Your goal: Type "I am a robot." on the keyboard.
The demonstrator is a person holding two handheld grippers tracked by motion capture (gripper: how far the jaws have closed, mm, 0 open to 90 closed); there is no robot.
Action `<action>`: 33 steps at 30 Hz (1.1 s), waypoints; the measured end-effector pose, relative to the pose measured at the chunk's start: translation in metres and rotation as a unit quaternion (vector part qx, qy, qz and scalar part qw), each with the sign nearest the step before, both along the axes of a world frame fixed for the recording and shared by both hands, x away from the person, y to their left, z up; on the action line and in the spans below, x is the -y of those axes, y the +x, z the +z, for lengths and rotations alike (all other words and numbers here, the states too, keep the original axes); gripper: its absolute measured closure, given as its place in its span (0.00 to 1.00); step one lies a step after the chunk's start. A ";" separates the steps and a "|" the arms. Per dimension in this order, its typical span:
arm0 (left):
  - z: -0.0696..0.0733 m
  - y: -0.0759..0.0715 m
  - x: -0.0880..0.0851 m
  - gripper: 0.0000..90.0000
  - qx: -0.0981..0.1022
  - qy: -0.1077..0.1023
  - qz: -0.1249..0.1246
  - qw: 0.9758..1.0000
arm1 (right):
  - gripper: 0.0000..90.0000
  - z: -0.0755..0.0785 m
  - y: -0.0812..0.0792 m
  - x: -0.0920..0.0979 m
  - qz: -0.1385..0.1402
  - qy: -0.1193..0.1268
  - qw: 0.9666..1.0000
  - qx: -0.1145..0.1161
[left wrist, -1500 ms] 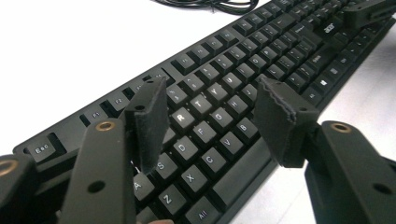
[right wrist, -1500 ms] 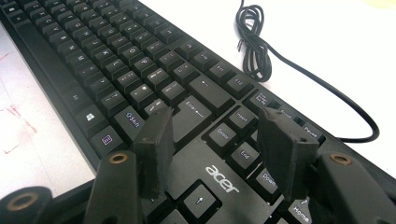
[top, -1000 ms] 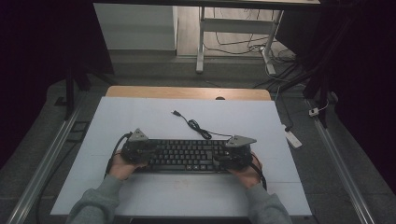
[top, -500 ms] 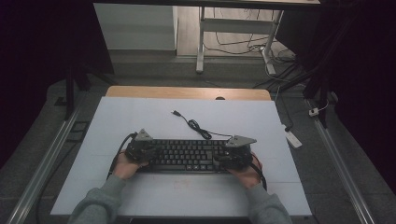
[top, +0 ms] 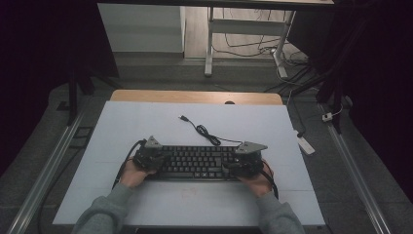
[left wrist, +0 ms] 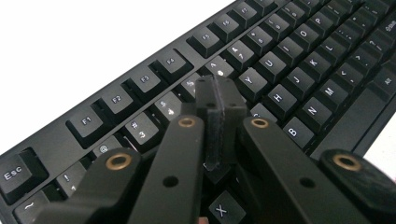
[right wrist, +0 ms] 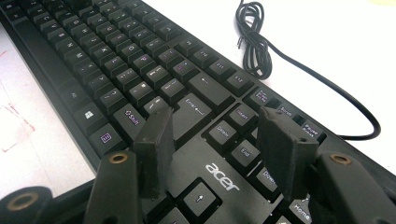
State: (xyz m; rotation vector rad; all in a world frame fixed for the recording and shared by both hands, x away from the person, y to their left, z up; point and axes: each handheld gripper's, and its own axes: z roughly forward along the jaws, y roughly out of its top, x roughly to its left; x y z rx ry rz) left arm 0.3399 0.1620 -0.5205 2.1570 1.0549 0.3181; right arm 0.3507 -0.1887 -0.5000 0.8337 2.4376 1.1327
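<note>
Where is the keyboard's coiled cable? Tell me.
In the high view, the coiled cable lies on the white table just behind the keyboard, toward its right half.

Both forearms enter from the bottom of the high view, sleeves grey, each hand holding a gripper. Left gripper (top: 152,157): jaws just closed, pads pressed flat together with nothing between them, as its own view (left wrist: 219,122) shows. Right gripper (top: 243,163): jaws parted, tips held apart (right wrist: 215,140), pointing forward and down.
</note>
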 end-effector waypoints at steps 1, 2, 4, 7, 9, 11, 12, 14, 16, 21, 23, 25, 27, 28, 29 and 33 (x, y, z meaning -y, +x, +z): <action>0.000 0.000 0.000 0.99 0.000 0.000 0.000 1.000 | 0.51 0.000 0.000 0.000 0.000 0.001 1.000 0.000; 0.000 0.000 0.000 0.99 0.000 -0.001 0.001 1.000 | 0.51 0.000 0.000 0.000 0.000 0.001 1.000 0.000; 0.000 0.000 0.000 0.99 0.000 -0.002 0.002 1.000 | 0.51 0.000 0.000 0.000 0.000 0.000 1.000 0.001; -0.001 0.001 0.000 0.99 -0.003 0.000 0.001 1.000 | 0.51 0.000 0.000 0.000 0.000 0.000 1.000 0.000; -0.003 0.002 -0.001 0.99 -0.006 -0.001 0.001 1.000 | 0.51 0.000 0.000 0.000 0.000 -0.002 1.000 0.001; -0.002 0.001 -0.001 0.99 -0.005 -0.001 0.003 1.000 | 0.51 0.000 0.000 0.000 0.000 -0.001 1.000 0.002; -0.001 0.001 -0.001 0.99 -0.002 0.001 0.002 1.000 | 0.51 0.000 0.000 0.000 0.000 0.000 1.000 0.002; 0.001 -0.001 -0.002 0.99 0.005 -0.008 0.003 1.000 | 0.51 0.001 0.000 0.000 -0.001 0.001 1.000 0.002; 0.006 -0.003 -0.004 0.99 0.013 -0.018 0.003 1.000 | 0.51 0.001 -0.001 0.000 -0.001 0.003 1.000 0.003; 0.018 -0.012 -0.011 0.80 0.031 -0.048 0.005 0.998 | 0.51 0.001 -0.001 0.001 0.000 0.004 1.000 0.004; 0.022 -0.015 -0.014 0.68 0.032 -0.061 0.007 0.998 | 0.51 0.001 -0.001 0.000 0.001 0.006 1.000 0.005; 0.024 -0.018 -0.016 0.57 0.029 -0.071 0.007 0.997 | 0.51 0.001 -0.001 0.000 0.002 0.006 1.000 0.006; 0.026 -0.020 -0.018 0.50 0.032 -0.068 0.011 0.997 | 0.51 0.001 -0.001 0.000 0.002 0.006 1.000 0.006; 0.027 -0.021 -0.019 0.47 0.032 -0.068 0.018 0.997 | 0.51 0.001 -0.001 0.001 0.002 0.007 1.000 0.005; 0.028 -0.022 -0.020 0.43 0.032 -0.065 0.019 0.997 | 0.51 0.001 -0.001 0.001 0.002 0.007 1.000 0.006; 0.029 -0.024 -0.024 0.36 0.026 -0.064 0.020 0.997 | 0.52 0.002 -0.001 0.001 0.002 0.007 1.000 0.007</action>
